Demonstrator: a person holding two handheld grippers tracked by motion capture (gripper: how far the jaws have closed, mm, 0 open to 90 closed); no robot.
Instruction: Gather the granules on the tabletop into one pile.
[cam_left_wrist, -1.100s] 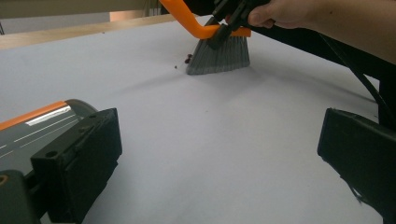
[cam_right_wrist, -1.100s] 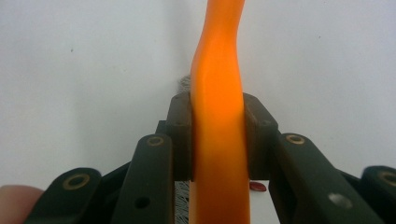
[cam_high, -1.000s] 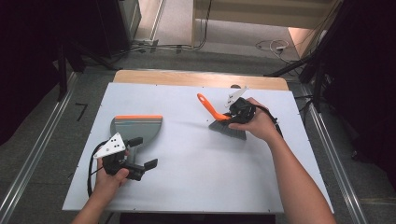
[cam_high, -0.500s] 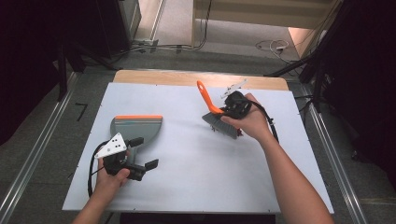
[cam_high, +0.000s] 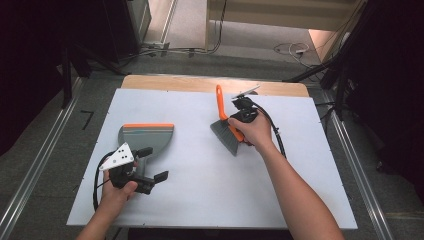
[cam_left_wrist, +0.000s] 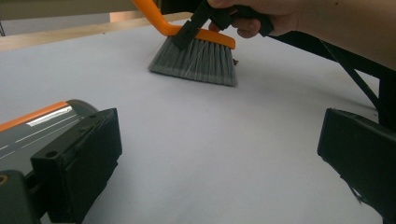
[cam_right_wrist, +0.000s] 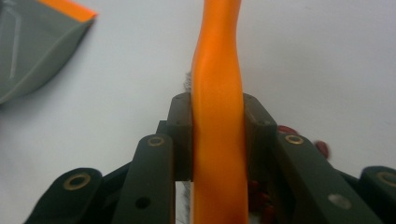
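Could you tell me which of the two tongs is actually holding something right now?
The right tongs: they are shut on the orange brush handle, while the left tongs stand open beside the dustpan.

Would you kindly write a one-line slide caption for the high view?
Right tool clamps the orange brush on the white table; open left tool waits beside the dustpan.

White table top (cam_high: 210, 200) with wooden far edge, grey carpeted floor (cam_high: 50, 150) (cables trailing), dark surroundings
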